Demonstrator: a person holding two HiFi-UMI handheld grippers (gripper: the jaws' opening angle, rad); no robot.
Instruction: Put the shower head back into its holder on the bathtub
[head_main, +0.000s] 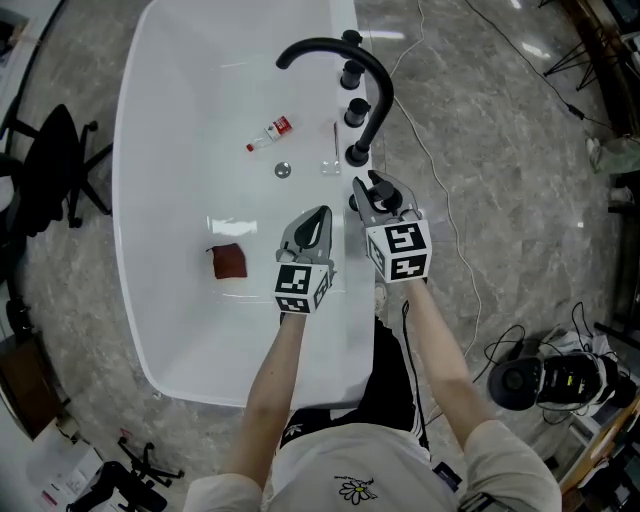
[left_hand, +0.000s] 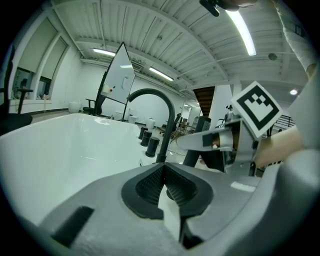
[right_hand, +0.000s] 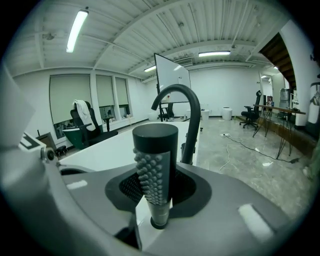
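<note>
White bathtub (head_main: 180, 330) on a marble floor (head_main: 500, 150), open lab room behind. Your right gripper (head_main: 374, 192) is clamped on the shower head (right_hand: 155, 160): black, nubbed, upright, over the tub's right rim just beside the base of the faucet (head_main: 335, 43). Its foot meets a dark ring (right_hand: 159, 222), likely the holder. Left gripper (head_main: 318, 220) is clenched on nothing, over the basin just left of the right one. Step looks like seating: hold the head vertical, centre the foot on the ring, push straight down, let go only once it stands by itself. Don't tilt, a slanted handle may jam or topple into the tub. Faucet column and two knobs (head_main: 353, 75) stand close behind, so come in from your side. Bottle (head_main: 270, 133), drain (head_main: 283, 170) and red cloth (head_main: 229, 262) lie in the basin, well apart, no obstacle. Hose not visible, cannot tell if it drags
</note>
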